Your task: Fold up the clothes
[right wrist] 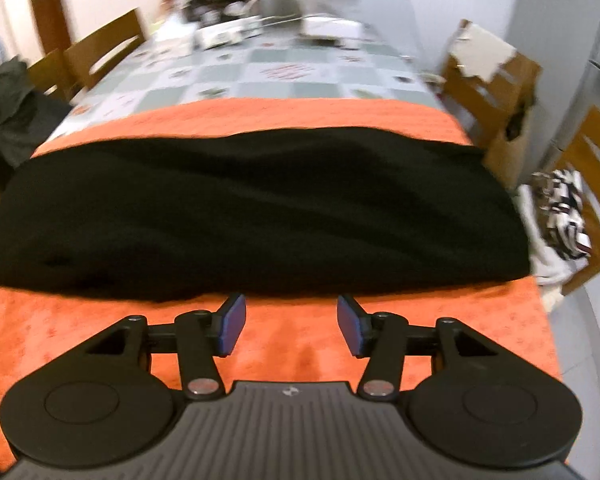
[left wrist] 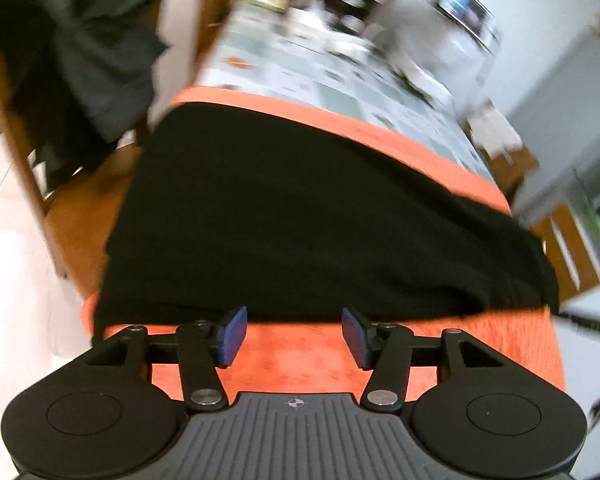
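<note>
Left tool (left wrist: 294, 336) and right tool (right wrist: 291, 325), lower centre, jaws apart, nothing between. Just beyond, black garment (right wrist: 252, 212) spread mid-frame across orange towel (right wrist: 292, 116) on desk (right wrist: 260, 68). Chairs (right wrist: 104, 50) at frame edges.

the folded cloth (right wrist: 252, 208) lay on the towel (right wrist: 284, 344), chairs (right wrist: 496, 92) at 2 o'clock.

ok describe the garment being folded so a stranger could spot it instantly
Find the long table with the checked cloth; its near end is covered by an orange towel. Lying across that towel is the black garment, the only plain black item on the tabletop.
</note>
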The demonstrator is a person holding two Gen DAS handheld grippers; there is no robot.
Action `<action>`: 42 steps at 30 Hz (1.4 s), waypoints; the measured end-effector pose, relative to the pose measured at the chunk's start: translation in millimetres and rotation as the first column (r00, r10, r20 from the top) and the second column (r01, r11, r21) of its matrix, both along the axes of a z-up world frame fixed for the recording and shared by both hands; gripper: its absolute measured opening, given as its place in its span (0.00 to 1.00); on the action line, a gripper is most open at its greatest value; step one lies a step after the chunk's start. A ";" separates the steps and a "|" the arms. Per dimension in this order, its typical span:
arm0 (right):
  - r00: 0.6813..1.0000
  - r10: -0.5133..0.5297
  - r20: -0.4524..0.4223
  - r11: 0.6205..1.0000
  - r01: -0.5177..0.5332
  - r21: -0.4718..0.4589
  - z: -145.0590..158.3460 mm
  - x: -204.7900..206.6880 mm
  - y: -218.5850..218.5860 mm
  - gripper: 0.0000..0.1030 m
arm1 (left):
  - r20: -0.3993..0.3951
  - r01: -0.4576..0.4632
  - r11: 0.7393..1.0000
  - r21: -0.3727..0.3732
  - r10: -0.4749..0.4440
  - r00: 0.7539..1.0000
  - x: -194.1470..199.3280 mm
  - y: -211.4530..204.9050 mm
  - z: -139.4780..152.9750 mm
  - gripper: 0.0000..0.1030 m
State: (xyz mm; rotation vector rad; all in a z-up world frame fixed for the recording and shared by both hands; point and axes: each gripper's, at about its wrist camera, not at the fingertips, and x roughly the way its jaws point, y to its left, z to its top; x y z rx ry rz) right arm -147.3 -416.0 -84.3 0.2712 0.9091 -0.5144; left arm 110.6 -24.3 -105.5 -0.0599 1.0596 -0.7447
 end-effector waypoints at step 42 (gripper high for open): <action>0.951 0.289 -0.113 0.944 -0.264 0.200 -79.7 28.2 -251.3 0.76 | 0.040 0.128 0.992 0.009 -0.128 0.991 -103.2 -251.7 -51.5 1.00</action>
